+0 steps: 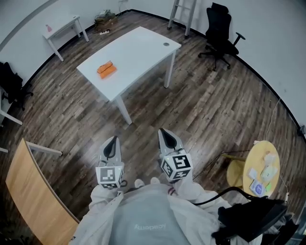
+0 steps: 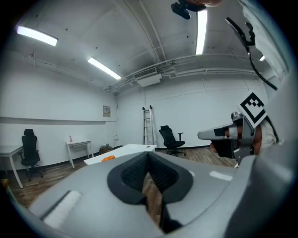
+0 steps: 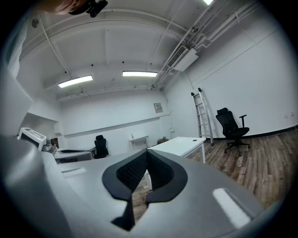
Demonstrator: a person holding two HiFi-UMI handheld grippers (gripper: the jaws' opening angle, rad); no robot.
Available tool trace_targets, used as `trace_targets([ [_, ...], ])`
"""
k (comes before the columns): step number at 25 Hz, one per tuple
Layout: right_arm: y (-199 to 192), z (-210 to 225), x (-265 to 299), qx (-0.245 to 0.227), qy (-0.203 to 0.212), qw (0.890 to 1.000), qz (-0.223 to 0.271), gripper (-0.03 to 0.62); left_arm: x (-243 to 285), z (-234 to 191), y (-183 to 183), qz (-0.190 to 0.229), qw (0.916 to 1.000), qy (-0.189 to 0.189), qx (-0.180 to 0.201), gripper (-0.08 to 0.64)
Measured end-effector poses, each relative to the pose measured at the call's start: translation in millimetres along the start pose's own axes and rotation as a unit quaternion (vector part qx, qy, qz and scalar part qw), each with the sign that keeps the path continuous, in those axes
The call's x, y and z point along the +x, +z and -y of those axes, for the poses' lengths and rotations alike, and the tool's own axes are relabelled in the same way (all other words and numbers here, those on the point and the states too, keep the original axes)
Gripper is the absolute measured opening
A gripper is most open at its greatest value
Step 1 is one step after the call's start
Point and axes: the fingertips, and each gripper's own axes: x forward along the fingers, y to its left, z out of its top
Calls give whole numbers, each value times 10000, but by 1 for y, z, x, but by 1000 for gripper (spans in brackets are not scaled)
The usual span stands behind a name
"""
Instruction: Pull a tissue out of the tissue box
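Observation:
An orange tissue box (image 1: 106,70) lies on a white table (image 1: 138,48) well ahead of me across the wooden floor. It shows small in the left gripper view as the tissue box (image 2: 108,158) on the table (image 2: 125,151). My left gripper (image 1: 111,142) and right gripper (image 1: 165,134) are held side by side close to my body, far from the table, pointing roughly level towards it. Both are shut with nothing between the pads. In the right gripper view the table (image 3: 181,144) shows beyond the gripper (image 3: 145,152); the box is not seen there.
A black office chair (image 1: 220,36) and a ladder (image 1: 181,14) stand beyond the table. A small white side table (image 1: 64,28) is at the far left, a wooden panel (image 1: 28,191) at my near left, and a round yellow table (image 1: 260,167) with small items at my right.

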Motion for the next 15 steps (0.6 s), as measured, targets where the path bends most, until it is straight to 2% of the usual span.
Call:
trace_targets([
  [15,-2,20,-15,153,201,9996,-81,2,1,25,14,75,9998,85,154,0],
])
